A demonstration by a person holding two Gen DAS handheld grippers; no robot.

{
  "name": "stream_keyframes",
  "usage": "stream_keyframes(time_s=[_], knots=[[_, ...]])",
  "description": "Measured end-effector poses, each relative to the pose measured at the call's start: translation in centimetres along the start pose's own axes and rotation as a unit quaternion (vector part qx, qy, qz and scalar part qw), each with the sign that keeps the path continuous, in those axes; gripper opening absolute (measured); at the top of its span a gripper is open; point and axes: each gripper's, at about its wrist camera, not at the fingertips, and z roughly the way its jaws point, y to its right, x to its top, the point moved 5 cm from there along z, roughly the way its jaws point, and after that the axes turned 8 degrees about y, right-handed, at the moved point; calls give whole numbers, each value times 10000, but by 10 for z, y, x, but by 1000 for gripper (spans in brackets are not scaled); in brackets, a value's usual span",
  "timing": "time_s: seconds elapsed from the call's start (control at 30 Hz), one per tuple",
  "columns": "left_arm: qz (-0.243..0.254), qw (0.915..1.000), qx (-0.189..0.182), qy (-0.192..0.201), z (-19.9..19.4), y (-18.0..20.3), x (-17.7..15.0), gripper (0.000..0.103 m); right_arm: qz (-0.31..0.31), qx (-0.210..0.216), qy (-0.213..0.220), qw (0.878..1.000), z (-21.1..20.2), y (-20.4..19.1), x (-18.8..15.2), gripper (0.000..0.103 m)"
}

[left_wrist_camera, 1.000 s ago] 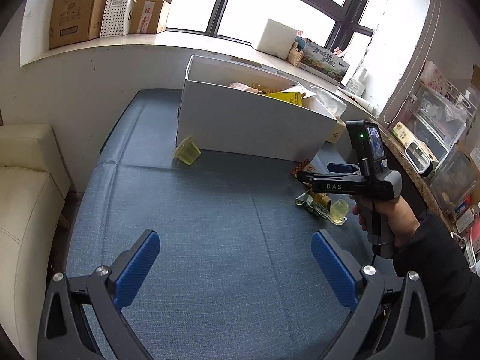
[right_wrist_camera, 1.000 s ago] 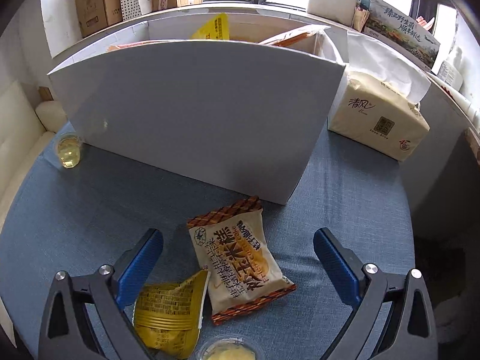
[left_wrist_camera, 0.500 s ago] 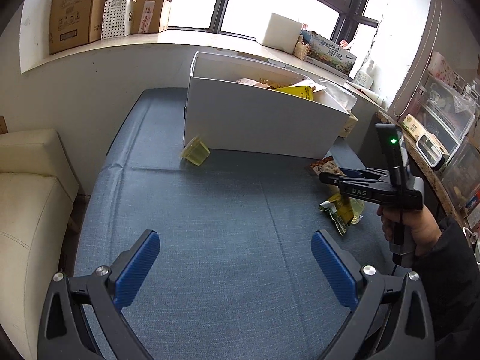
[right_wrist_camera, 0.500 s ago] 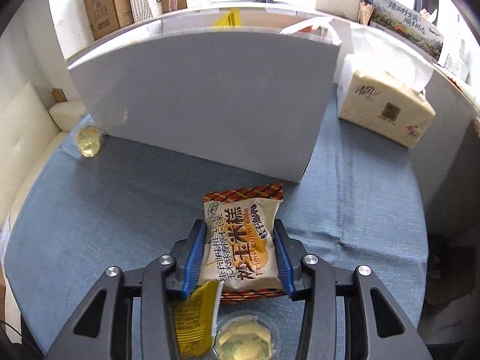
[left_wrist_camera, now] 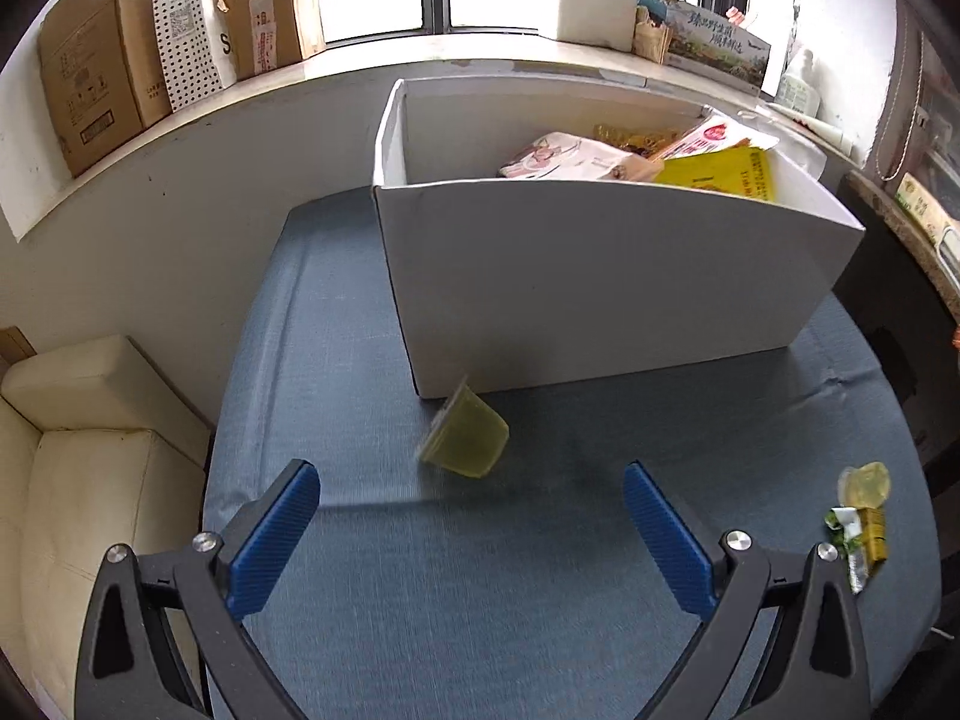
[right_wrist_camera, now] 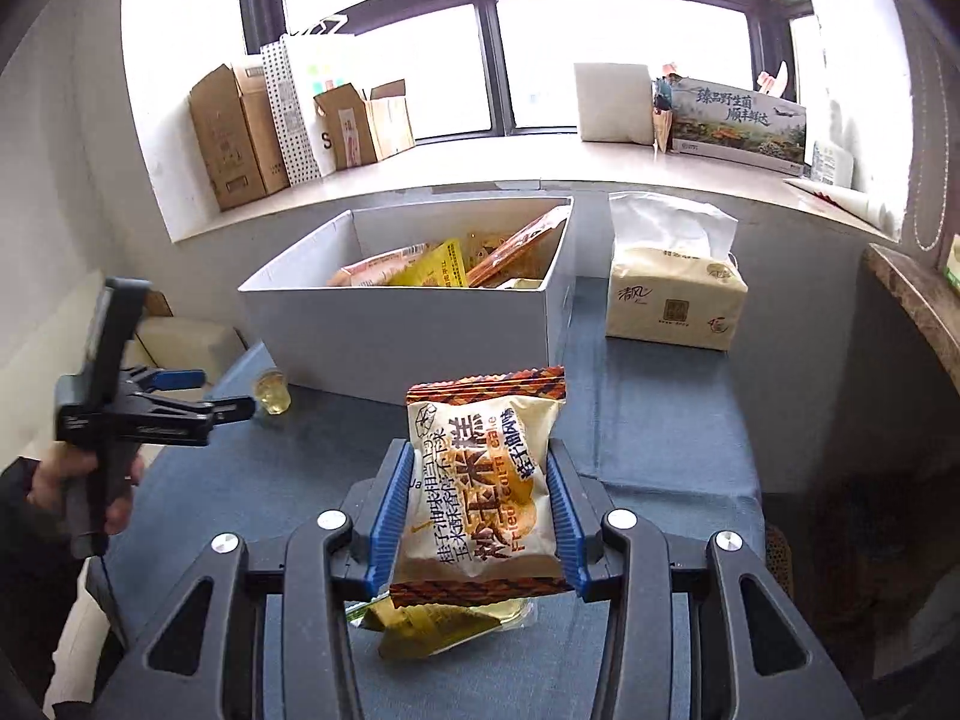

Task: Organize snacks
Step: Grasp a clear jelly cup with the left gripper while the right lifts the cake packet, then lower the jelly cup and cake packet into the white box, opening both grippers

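Note:
My right gripper (right_wrist_camera: 477, 507) is shut on a white and orange fried corn cake packet (right_wrist_camera: 480, 480) and holds it above the blue table. Under it lie a yellow packet (right_wrist_camera: 432, 630) and a jelly cup. A white box (right_wrist_camera: 408, 330) with several snacks stands behind; it also shows in the left wrist view (left_wrist_camera: 600, 276). My left gripper (left_wrist_camera: 471, 531) is open, with a tilted yellow jelly cup (left_wrist_camera: 468, 438) just ahead of it by the box's corner. The same cup shows in the right wrist view (right_wrist_camera: 273, 396), next to the left gripper (right_wrist_camera: 180, 408).
A tissue pack (right_wrist_camera: 675, 294) stands right of the box. A jelly cup (left_wrist_camera: 864, 483) and a yellow packet (left_wrist_camera: 858, 540) lie at the table's right edge. Cardboard boxes (left_wrist_camera: 102, 78) line the window sill. A cream sofa (left_wrist_camera: 78, 450) is left of the table.
My right gripper closed on the corn cake packet and lifted it off the table. My left gripper moved forward toward the tilted jelly cup by the box.

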Motion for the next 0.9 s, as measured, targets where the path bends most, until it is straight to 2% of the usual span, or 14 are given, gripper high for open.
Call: stream_keyframes(time_s=[0.1, 0.17, 0.2, 0.23, 0.27, 0.3, 0.33, 0.47, 0.57, 0.73, 0.9], knots=[[60, 9998, 39, -209, 26, -1, 0, 103, 166, 76, 117, 9998, -20, 2, -2, 47], [161, 9993, 240, -243, 38, -4, -1, 100, 122, 36, 135, 9998, -28, 0, -7, 47], [161, 9990, 288, -289, 43, -6, -2, 89, 107, 9, 142, 9998, -30, 1, -9, 47], [129, 9988, 310, -345, 47, -8, -3, 73, 100, 2, 147, 9998, -32, 1, -11, 47], [92, 9987, 290, -398, 50, -9, -5, 69, 116, 29, 141, 9998, -33, 1, -12, 47], [42, 9993, 192, -320, 49, -10, -4, 60, 136, 45, 122, 9998, -32, 1, -14, 47], [25, 9994, 99, -330, 49, -9, -5, 45, 124, 14, 86, 9999, -30, 2, -15, 47], [82, 9995, 149, -252, 41, -10, -5, 37, 77, 98, 45, 9999, -28, -7, -22, 47], [-64, 9998, -12, -163, 26, -11, -7, 34, 41, 180, -1, 9998, -25, -15, -27, 47], [-228, 9989, -365, 194, -22, -7, -14, 34, 32, 324, -64, 9995, -19, -28, -33, 47], [-371, 9947, -749, 600, -82, 12, -10, 34, 54, 487, -35, 9988, -14, -40, -29, 47]])
